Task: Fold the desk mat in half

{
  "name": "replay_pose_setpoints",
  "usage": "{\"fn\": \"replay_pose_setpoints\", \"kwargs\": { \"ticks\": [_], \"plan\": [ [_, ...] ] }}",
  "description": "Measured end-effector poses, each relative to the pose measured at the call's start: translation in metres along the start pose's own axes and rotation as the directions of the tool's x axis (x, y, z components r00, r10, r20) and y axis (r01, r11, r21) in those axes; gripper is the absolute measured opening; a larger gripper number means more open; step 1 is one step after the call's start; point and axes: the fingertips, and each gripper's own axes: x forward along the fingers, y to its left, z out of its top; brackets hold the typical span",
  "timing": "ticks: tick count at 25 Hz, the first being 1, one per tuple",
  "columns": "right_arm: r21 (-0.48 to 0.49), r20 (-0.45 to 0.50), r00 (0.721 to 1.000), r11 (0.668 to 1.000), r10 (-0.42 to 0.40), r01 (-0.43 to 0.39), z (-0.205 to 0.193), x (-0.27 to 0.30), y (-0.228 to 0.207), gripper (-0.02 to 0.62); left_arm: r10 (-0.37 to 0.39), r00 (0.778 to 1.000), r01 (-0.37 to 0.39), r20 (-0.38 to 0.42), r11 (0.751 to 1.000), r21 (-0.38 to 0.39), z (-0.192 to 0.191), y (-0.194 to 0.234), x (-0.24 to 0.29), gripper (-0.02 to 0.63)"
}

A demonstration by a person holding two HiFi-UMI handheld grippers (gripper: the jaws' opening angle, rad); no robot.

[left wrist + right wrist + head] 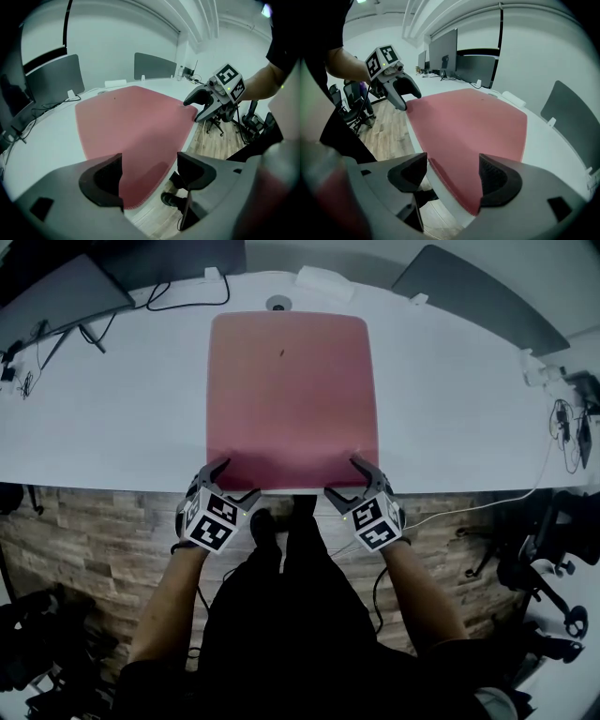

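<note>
- Mat (292,399): pinkish-red, rounded corners, flat on white table (112,427). Sits centre frame in head view, long side running away from the person. Near edge is at lower centre, just short of the table lip. No fold started.
- L gripper (239,479): at the mat's near-left corner, lower left of centre. Jaws wide apart, corner between them, pads not pressing on it. Nothing held.
- R gripper (343,476): mirror position at the near-right corner. Jaws likewise spread, corner and edge between them, no clamp yet.
- Can't tell whether any pad tip grazes the mat or table.

Handling (judgement):
- Looks thin and light, w/ a stitched rim showing in the left gripper view. Prob. soft and floppy, so it should bend w/o fight and isn't fragile.
- Smooth tabletop, so the mat may slide away if pushed rather than pinched.
- It lies dead flat, so a jaw needs to get under the edge. The table lip is the easiest way in.
- Best hold: both near corners, one per gripper, biting well inside the stitching so the rim doesn't slip out.
- Lift both corners evenly. If one lags, the middle will prob. sag and the fold go skew.
- Far edge at upper centre is the target for the near edge.
</note>
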Motion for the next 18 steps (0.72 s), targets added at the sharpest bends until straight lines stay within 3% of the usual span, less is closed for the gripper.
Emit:
{"fn": "replay_pose_setpoints", "kwargs": {
  "ticks": [8, 18],
  "plan": [
    [0.025, 0.038, 0.995, 0.995, 0.094, -0.095, -0.006, 0.011, -0.001, 0.331, -0.020, 0.999, 0.019, -0.038, 1.000, -0.021, -0.007, 0.003, 0.007, 0.351],
    [0.013, 0.073, 0.993, 0.995, 0.097, -0.098, -0.005, 0.011, -0.003, 0.325, -0.041, 0.998, 0.041, -0.051, 0.999, -0.012, -0.011, -0.009, 0.012, 0.351]
  ]
}}
